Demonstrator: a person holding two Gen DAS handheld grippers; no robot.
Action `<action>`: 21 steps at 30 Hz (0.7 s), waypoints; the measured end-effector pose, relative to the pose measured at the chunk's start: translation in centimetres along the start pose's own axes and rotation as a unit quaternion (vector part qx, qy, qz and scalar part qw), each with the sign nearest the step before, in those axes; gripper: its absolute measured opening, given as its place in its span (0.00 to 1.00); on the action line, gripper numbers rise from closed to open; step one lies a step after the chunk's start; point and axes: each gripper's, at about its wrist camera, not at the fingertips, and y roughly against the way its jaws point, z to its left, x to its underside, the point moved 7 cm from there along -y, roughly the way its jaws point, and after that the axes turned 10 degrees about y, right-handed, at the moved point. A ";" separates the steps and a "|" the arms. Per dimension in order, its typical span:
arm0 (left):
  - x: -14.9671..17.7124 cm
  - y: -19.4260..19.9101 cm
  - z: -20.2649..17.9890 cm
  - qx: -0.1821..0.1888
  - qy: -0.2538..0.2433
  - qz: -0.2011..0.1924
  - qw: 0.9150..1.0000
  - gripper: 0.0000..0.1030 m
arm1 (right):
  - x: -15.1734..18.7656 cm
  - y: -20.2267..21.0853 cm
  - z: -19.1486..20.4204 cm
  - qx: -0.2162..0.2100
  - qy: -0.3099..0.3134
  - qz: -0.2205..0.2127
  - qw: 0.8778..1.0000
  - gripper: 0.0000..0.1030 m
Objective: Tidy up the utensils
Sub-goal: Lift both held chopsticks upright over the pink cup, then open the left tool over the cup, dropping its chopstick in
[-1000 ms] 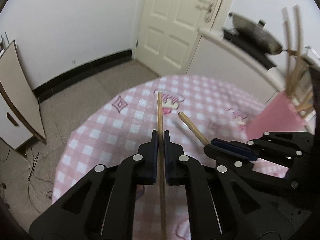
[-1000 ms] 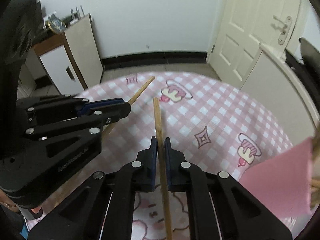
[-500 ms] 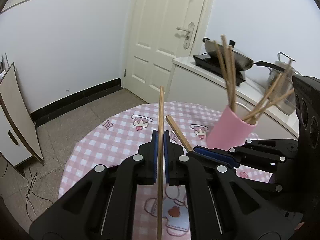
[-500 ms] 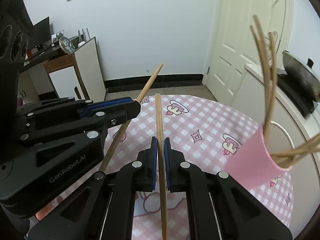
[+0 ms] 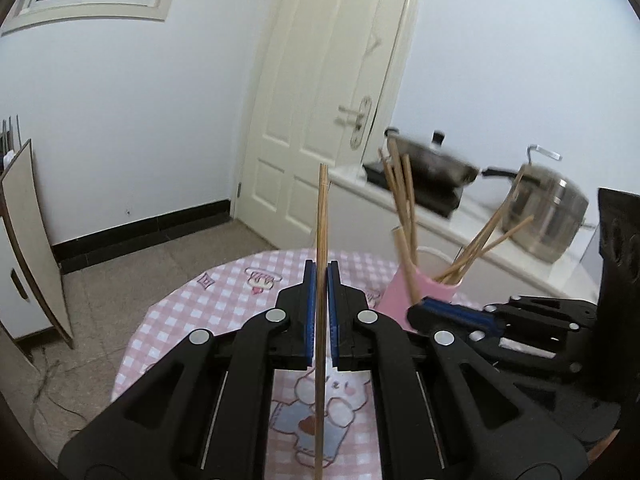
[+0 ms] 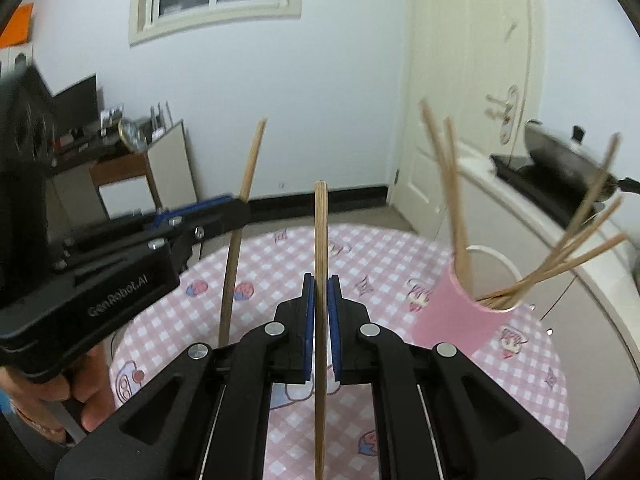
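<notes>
Centrally, a pink cup stands on the checked tabletop, holding a fan of bamboo chopsticks that splay above its rim. Left hand-held gripper clamps one chopstick; right hand-held gripper clamps another. Compared with a second ago, both grippers are raised, and the cup appears nearer and fully in view

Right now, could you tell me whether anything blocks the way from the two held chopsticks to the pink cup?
Nothing on the table stands between them. The only crowding is the chopsticks already in the pink cup, fanning over its mouth. The right gripper and left gripper each clamp one chopstick upright.
</notes>
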 end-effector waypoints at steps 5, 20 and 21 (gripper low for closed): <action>-0.2 0.9 -0.9 0.013 0.006 -0.048 0.999 0.06 | -1.0 2.6 -1.3 0.028 -0.020 -0.065 0.997 0.05; 2.8 1.4 -5.1 0.035 -0.050 -0.064 0.996 0.06 | 2.5 6.0 -3.0 0.094 -0.044 -0.160 0.982 0.05; 2.9 1.4 -5.2 0.034 -0.053 -0.061 0.996 0.06 | 2.7 6.4 -3.0 0.097 -0.045 -0.166 0.980 0.05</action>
